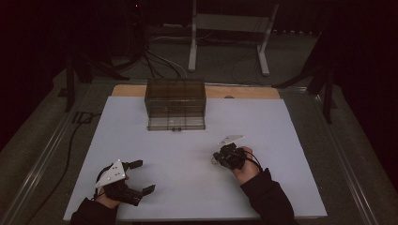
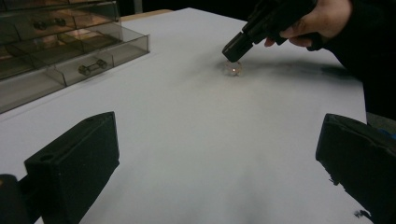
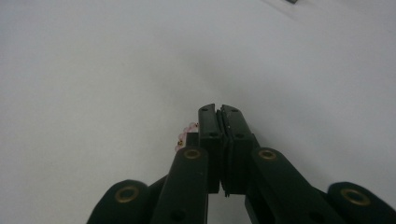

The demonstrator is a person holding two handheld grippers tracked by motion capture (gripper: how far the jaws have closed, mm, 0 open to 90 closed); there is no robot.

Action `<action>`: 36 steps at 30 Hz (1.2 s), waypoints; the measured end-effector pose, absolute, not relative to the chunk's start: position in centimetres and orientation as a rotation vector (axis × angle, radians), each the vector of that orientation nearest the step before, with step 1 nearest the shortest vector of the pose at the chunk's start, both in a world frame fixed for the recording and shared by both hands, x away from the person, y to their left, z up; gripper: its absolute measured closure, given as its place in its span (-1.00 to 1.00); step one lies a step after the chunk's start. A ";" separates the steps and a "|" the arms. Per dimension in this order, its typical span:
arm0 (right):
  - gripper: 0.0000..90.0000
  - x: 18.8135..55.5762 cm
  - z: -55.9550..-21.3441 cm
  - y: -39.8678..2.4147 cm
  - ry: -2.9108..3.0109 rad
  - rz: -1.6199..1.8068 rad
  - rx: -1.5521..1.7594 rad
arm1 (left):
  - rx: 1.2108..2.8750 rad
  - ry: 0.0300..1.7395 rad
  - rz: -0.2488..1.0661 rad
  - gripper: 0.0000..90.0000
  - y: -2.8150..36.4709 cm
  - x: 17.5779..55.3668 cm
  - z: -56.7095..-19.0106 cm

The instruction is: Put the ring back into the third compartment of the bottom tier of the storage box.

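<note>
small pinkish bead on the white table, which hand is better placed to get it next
Right. The right gripper hangs just over the bead, jaws shut, the bead peeking beside them, apparently not clamped. The left gripper rests open at the near left edge, far off.

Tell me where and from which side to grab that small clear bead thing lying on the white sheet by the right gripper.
Grip the small clear bead piece across its rounded middle, coming straight down from above. It lies low and flat on the white sheet, so a sideways approach would likely just push it. The right gripper has its jaws pressed together beside the piece, not around it; they would need to open first, then straddle it.
</note>
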State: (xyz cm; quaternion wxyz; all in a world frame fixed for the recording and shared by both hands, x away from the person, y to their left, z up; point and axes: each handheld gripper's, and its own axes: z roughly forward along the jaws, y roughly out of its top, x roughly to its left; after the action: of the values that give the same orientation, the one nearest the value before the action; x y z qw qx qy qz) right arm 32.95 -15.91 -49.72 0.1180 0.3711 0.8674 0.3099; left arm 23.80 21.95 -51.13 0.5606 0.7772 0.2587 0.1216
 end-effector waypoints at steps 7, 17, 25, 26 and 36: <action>0.96 32.7 -49.2 -15.7 2.535 0.927 1.078 | 1.838 0.608 0.287 -0.99 21.9 23.8 -51.2; 0.95 32.5 -48.5 -15.6 2.532 0.958 1.067 | 1.833 0.608 0.287 -0.99 21.9 23.8 -51.1; 0.95 32.5 -47.8 -15.2 2.536 0.974 1.055 | 1.840 0.607 0.290 -0.99 21.9 23.8 -51.1; 0.95 32.5 -47.8 -15.2 2.535 0.977 1.054 | 1.838 0.610 0.288 -0.99 21.9 23.8 -51.1; 0.95 32.9 -47.1 -14.5 2.542 0.991 1.030 | 1.839 0.606 0.290 -0.99 21.8 23.8 -51.1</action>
State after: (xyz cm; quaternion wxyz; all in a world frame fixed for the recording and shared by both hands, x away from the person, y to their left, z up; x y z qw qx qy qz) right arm 32.89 -14.52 -47.13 0.1124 0.3508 0.8661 0.3378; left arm 23.75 21.85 -51.10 0.5578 0.7796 0.2569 0.1229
